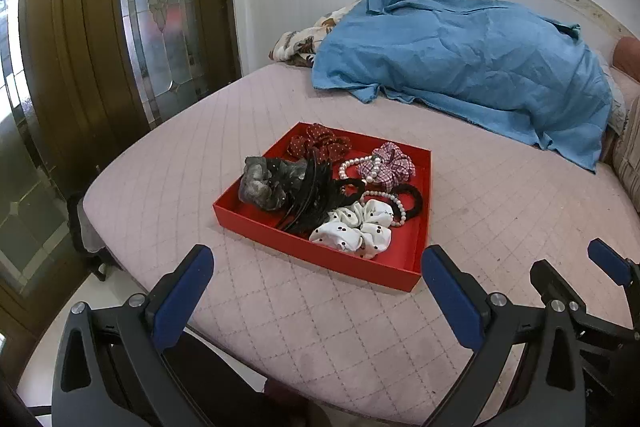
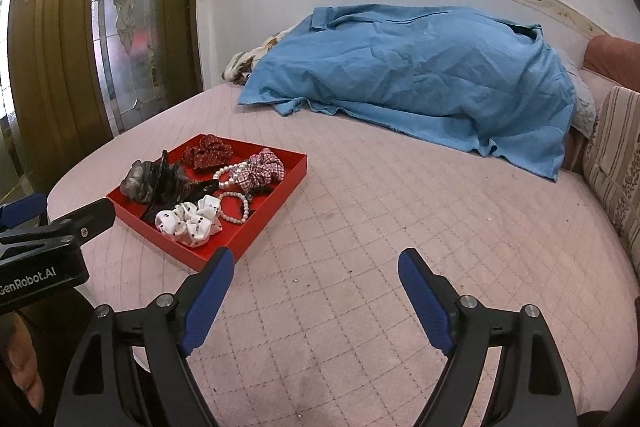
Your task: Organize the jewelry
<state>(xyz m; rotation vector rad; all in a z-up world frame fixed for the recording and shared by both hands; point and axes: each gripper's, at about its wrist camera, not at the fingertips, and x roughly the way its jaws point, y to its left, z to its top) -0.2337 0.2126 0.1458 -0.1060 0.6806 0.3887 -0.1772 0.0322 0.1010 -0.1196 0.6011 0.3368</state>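
Observation:
A red tray (image 1: 280,241) (image 2: 276,217) sits on the pink quilted bed. It holds a white dotted scrunchie (image 1: 356,231) (image 2: 190,223), a grey scrunchie (image 1: 262,183) (image 2: 138,181), a dark red dotted scrunchie (image 1: 320,143) (image 2: 206,151), a pink plaid scrunchie (image 1: 390,165) (image 2: 264,169), pearl bracelets (image 1: 354,165) (image 2: 234,209), a black hair tie (image 1: 412,199) and black hair clips (image 1: 316,195). My left gripper (image 1: 318,291) is open and empty, just in front of the tray. My right gripper (image 2: 316,287) is open and empty, right of the tray over bare bed.
A blue blanket (image 1: 472,67) (image 2: 420,79) covers a heap at the back of the bed. A striped cushion (image 2: 612,171) lies at the right edge. A brown door with patterned glass (image 1: 120,27) stands left. The bed's edge curves near the left.

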